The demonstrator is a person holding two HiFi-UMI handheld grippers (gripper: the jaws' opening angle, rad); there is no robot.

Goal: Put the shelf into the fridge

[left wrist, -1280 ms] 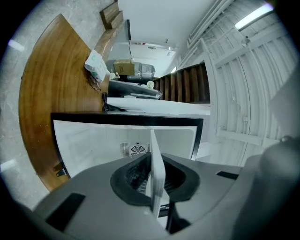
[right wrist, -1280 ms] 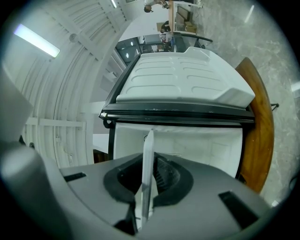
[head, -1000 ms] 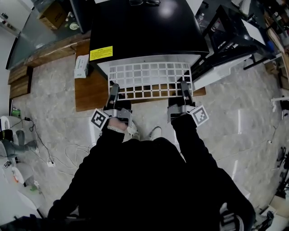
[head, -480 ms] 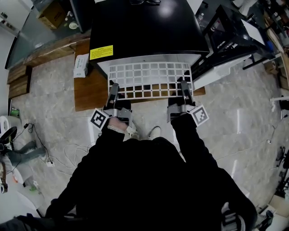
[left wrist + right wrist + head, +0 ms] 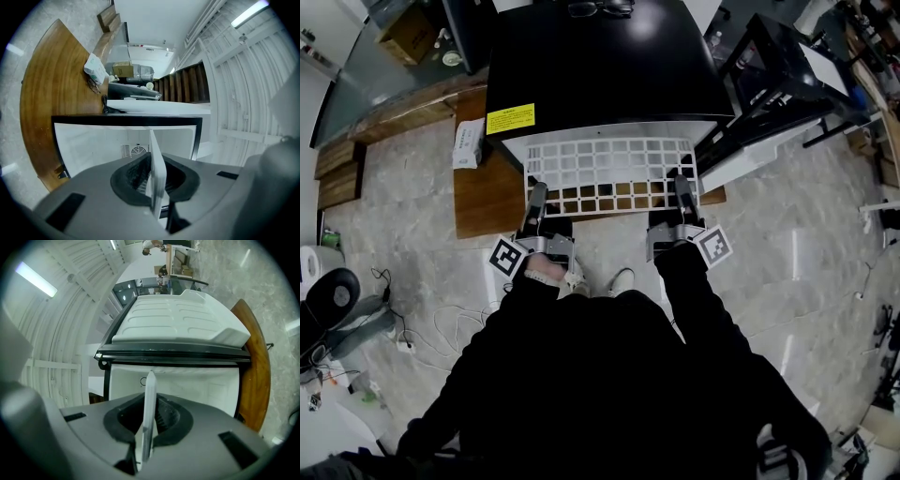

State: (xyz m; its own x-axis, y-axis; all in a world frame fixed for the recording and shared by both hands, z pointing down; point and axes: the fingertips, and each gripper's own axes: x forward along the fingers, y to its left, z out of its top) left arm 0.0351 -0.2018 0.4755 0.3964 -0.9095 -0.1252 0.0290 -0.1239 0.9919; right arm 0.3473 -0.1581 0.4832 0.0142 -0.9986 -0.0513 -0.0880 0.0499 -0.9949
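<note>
Judging by looks alone, the shelf [image 5: 611,172] is a white open grid, thin and flat. I'd guess it's light and pretty stiff, probably plastic or coated wire, with a smooth finish that could slide in a pinch grip. It doesn't look fragile exactly, but a wide thin grid like this will likely rack or jam if the two sides aren't moved evenly.

Right now it's held level in the air, with its far edge at the mouth of the fridge [image 5: 600,66] and its near edge toward the person. How far in it reaches, I can't tell from above.

The sensible place to hold it is that near edge, one grip toward each corner, and that's exactly what's going on. The left gripper [image 5: 535,199] is clamped on the near rim on its side, and the right gripper [image 5: 682,186] is clamped on the other. Both gripper views show the thin white edge pinched between the dark pads, with the fridge's white interior straight ahead.

Further out, the fridge stands on a wooden platform [image 5: 483,197] on a marble-look floor [image 5: 394,187]. What looks like its door [image 5: 769,142] is swung open on the right.
</note>
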